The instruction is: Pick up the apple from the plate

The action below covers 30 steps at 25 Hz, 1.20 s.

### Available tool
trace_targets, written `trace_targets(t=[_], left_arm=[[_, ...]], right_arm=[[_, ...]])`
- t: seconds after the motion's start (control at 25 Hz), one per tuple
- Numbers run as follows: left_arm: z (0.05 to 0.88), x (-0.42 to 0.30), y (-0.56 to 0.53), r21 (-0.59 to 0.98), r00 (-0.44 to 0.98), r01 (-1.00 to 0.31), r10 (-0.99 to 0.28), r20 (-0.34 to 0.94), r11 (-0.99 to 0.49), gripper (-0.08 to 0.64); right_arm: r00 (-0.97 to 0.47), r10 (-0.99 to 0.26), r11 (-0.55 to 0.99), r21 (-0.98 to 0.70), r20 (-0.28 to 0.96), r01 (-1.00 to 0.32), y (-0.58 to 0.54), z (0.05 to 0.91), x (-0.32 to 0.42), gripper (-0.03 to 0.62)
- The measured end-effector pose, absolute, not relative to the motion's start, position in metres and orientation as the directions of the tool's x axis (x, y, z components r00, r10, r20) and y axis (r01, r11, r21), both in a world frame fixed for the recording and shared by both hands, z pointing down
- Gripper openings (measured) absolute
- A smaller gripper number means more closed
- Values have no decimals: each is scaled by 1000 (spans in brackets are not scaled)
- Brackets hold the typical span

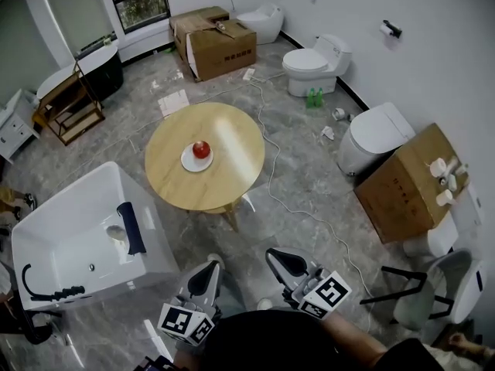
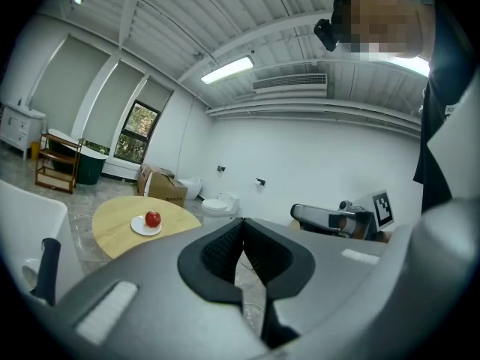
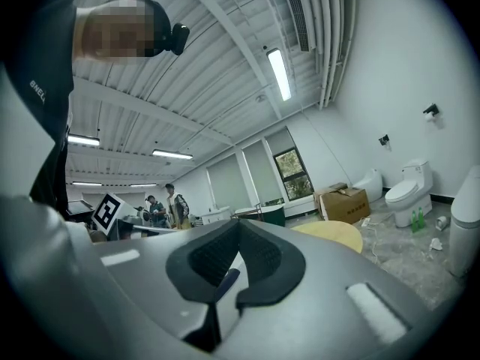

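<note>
Apple [image 1: 201,148] on plate [image 1: 189,163]; left tool [image 1: 207,270], right tool [image 1: 277,258] shut

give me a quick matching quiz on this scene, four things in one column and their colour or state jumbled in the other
Column one:
1 apple
2 plate
3 round table
4 left gripper

Column two:
a shut, holding nothing
b red
c white
d light wood

Pairs: 1-b, 2-c, 3-d, 4-a
</note>
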<state>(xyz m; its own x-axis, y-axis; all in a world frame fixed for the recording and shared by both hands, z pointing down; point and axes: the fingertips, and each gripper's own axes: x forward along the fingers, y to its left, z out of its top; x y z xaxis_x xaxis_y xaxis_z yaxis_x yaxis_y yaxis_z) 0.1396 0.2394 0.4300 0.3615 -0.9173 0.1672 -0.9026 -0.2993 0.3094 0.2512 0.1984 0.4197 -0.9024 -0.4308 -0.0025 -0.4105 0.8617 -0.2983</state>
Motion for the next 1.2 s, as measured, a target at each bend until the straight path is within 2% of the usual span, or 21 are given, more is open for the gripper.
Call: trace_targets(t=[0.4,0.64,0.84,1.2], left_arm=[[438,39,131,323,437,-873,-881,181,-367,40],[452,-19,72,328,493,-850,-842,220,-412,94],[473,-47,36,321,512,-846,-816,267,-426,141],[515,-71,-14,337,503,-853,-799,330,-398,210]], right_arm=[[-855,-516,806,-307,58,-507,94,433,166,6],[-814,-576,769,-290,73,-570,39,430,112,8],[-786,-619,748,-292,17,-596,10,410,84,8],[-760,-644,729,-232,88,-644,-16,422,72,8]])
